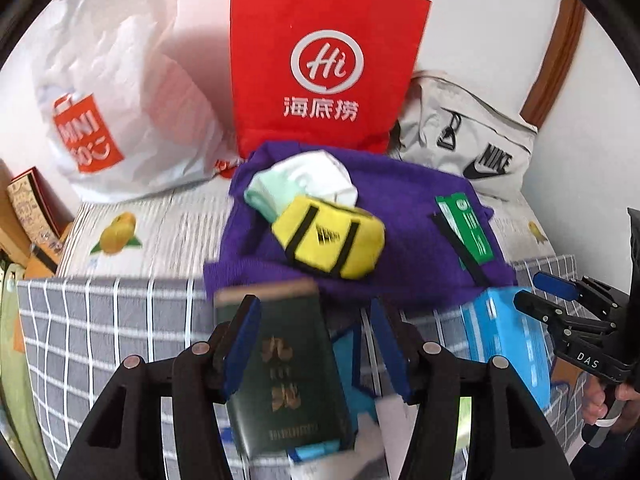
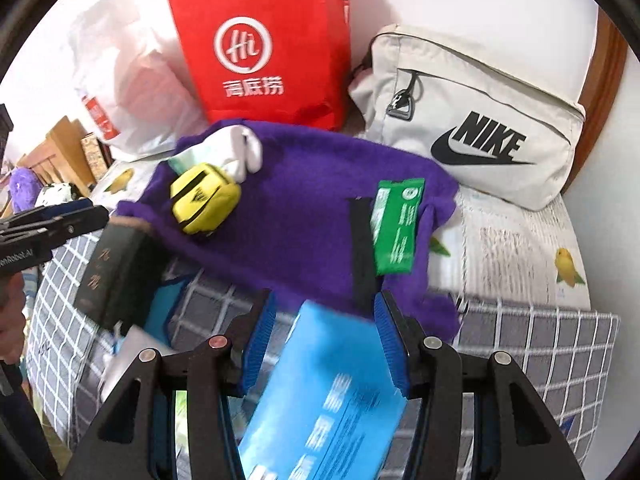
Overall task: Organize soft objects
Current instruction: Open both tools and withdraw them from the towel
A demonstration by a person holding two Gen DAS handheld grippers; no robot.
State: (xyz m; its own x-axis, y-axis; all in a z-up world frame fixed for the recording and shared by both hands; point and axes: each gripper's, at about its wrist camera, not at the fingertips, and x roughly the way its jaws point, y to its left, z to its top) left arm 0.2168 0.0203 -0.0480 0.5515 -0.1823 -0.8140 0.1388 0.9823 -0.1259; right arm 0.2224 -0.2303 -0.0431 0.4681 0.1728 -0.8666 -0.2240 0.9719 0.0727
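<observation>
The left gripper (image 1: 316, 344) is open above a dark green box (image 1: 286, 364). The right gripper (image 2: 326, 344) is open above a blue box (image 2: 320, 396), near the purple cloth (image 2: 296, 216).

Both tilt steeply downward: the left hand-held gripper (image 1: 316, 344) and right hand-held gripper (image 2: 326, 342), jaws parted, gripping nothing.
</observation>
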